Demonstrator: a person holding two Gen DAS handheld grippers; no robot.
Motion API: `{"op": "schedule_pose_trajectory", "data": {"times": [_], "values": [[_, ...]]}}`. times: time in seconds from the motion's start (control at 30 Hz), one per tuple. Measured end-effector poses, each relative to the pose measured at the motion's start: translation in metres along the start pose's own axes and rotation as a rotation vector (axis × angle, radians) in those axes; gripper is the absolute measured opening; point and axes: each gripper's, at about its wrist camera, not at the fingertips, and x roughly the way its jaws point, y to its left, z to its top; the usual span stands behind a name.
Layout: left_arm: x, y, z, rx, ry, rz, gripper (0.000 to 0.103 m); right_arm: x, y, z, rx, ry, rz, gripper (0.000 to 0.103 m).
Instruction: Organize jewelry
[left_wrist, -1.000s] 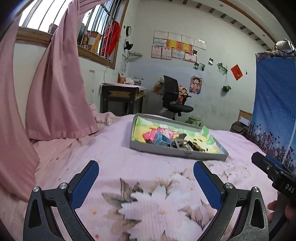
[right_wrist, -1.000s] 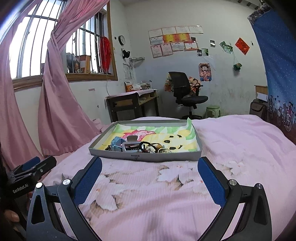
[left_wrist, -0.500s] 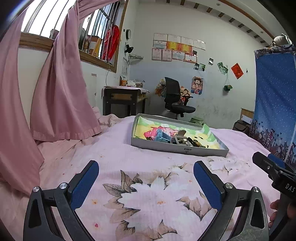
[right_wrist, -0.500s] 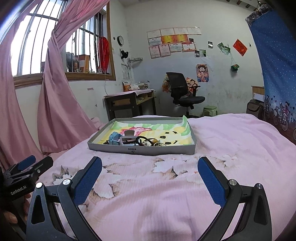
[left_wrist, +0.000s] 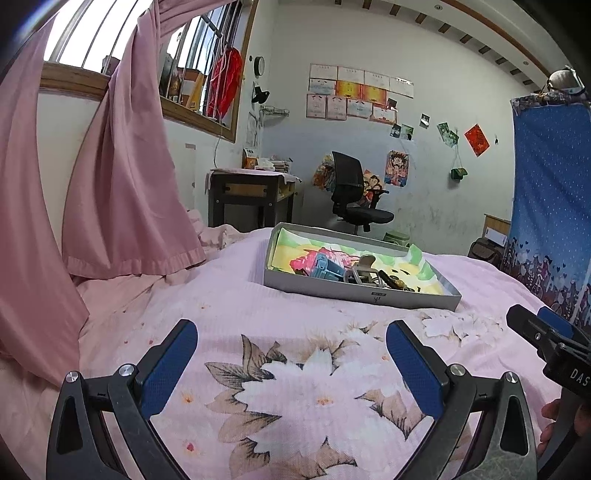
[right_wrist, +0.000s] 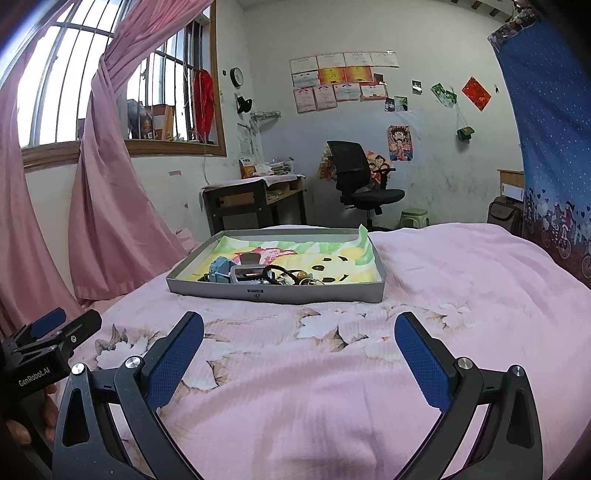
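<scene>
A shallow grey tray (left_wrist: 354, 291) (right_wrist: 280, 293) with a colourful cartoon liner lies on the pink flowered bed. In it lie a pile of jewelry (left_wrist: 373, 277) (right_wrist: 291, 277), a small light-blue box (left_wrist: 327, 267) (right_wrist: 221, 274) and a silver open case (right_wrist: 246, 272). My left gripper (left_wrist: 291, 362) is open and empty, low over the bedspread, well short of the tray. My right gripper (right_wrist: 299, 350) is open and empty, also short of the tray. Each gripper shows at the edge of the other's view.
Pink curtains (left_wrist: 122, 192) hang at the left by the window. A desk (left_wrist: 251, 199) and a black office chair (left_wrist: 354, 199) stand behind the bed. A blue patterned cloth (left_wrist: 550, 206) hangs at the right. The bedspread (right_wrist: 332, 369) stretches between grippers and tray.
Both grippers have drawn back and lowered, so the tray looks farther and flatter. Both stay open and empty. The things in the tray have not moved.
</scene>
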Motion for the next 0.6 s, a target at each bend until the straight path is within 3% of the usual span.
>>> {"op": "schedule_pose_trajectory", "data": {"times": [0.6], "values": [[-0.0023,-0.0021,0.0014,0.009,-0.003,-0.004,0.103,0.0002,0.0009,0.0005,-0.002,0.001,-0.001,0.102]]}}
